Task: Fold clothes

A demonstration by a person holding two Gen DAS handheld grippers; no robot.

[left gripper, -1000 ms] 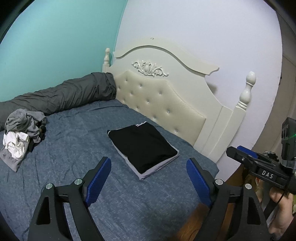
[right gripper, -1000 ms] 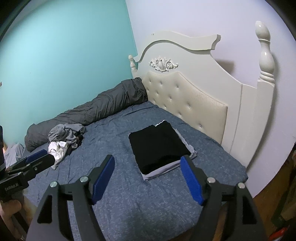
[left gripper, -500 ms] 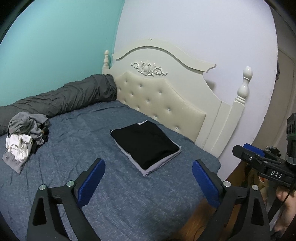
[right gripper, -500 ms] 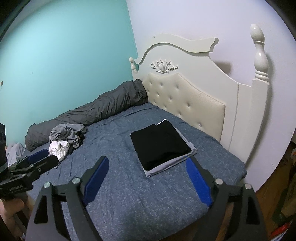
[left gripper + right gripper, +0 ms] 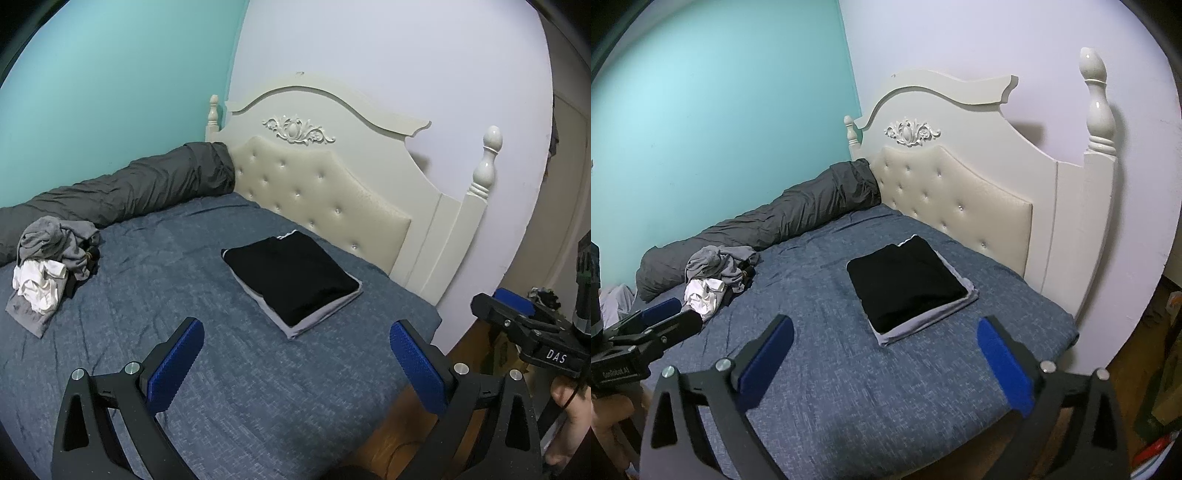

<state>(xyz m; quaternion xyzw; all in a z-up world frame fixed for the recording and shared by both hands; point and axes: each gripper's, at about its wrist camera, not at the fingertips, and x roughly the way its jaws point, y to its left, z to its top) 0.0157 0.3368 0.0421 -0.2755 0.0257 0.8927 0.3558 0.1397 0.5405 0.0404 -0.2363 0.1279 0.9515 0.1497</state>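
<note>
A folded black garment [image 5: 291, 277] [image 5: 907, 282] lies on a folded grey one [image 5: 317, 319] [image 5: 925, 321], stacked on the blue bed [image 5: 155, 280] [image 5: 820, 280] near the headboard. A crumpled heap of grey and white clothes [image 5: 48, 273] [image 5: 714, 275] sits at the far left of the bed. My left gripper [image 5: 295, 345] is open and empty, held above the bed's near side, well short of the stack. My right gripper [image 5: 884, 343] is also open and empty, at about the same distance from the stack. Each gripper shows in the other's view at the edge.
A cream tufted headboard [image 5: 332, 177] [image 5: 960, 184] with posts stands behind the stack. A rolled dark grey duvet [image 5: 129, 192] [image 5: 783, 218] lies along the teal wall. Wooden floor [image 5: 399, 435] and clutter show beyond the bed's right edge. A hand [image 5: 569, 410] holds the right gripper.
Both grippers have drawn back and away from the bed, so the stack looks smaller. Their fingers have spread wider. The clothes have not moved.
</note>
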